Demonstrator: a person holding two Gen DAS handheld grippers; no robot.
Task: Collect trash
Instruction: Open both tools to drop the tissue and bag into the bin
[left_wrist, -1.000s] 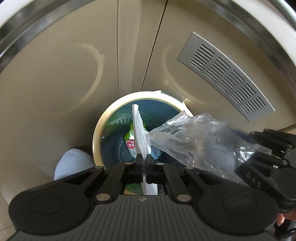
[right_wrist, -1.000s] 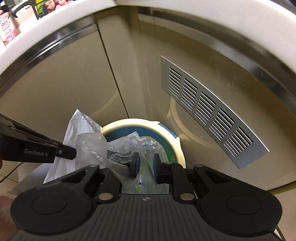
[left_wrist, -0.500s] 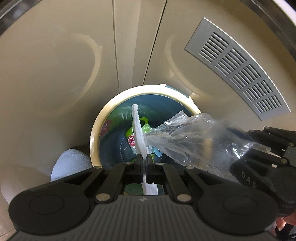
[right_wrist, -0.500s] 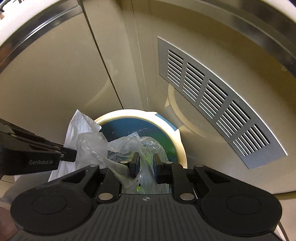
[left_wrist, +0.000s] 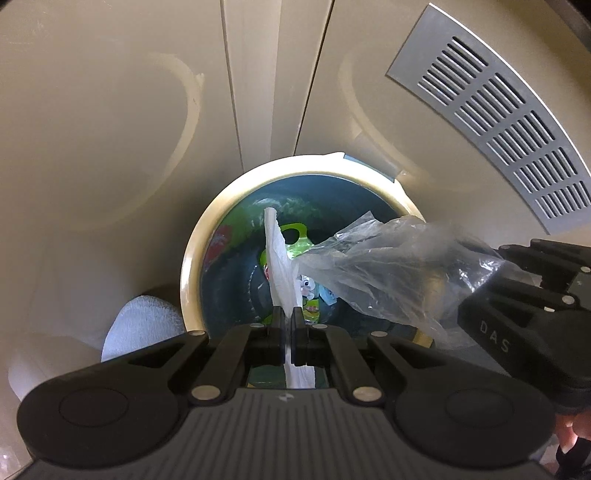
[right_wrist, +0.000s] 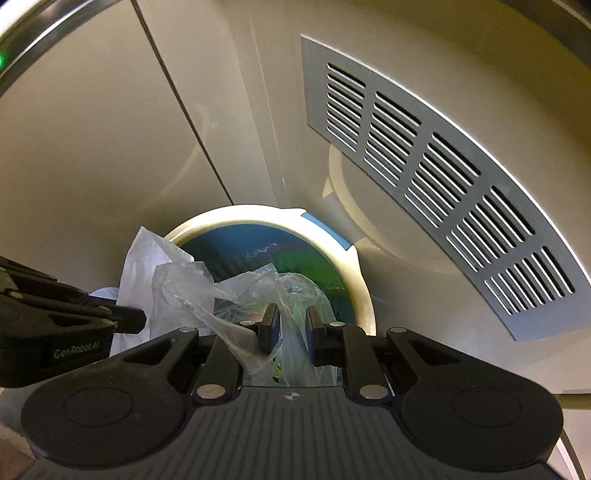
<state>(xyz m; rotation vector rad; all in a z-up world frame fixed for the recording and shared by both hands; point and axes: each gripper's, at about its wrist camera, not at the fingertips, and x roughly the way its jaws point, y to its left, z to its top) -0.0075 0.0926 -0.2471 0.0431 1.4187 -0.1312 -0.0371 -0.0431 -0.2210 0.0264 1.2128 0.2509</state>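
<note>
Over the round bin (left_wrist: 190, 280) with its cream rim, I hold two pieces of trash above the opening. My left gripper (left_wrist: 285, 321) points down, its jaws clamped together on a white paper tissue (left_wrist: 277, 258) that stands edge-on over the bin's dark blue liner. My right gripper (right_wrist: 290, 326) is pinched on a crumpled clear plastic bag (right_wrist: 291, 295), which billows out toward the tissue and touches it in the left wrist view. Green and colourful wrappers (left_wrist: 295, 245) already lie inside the bin. Beige cabinet doors (left_wrist: 110, 110) and a grey vent grille (right_wrist: 443, 184) rise behind.
</note>
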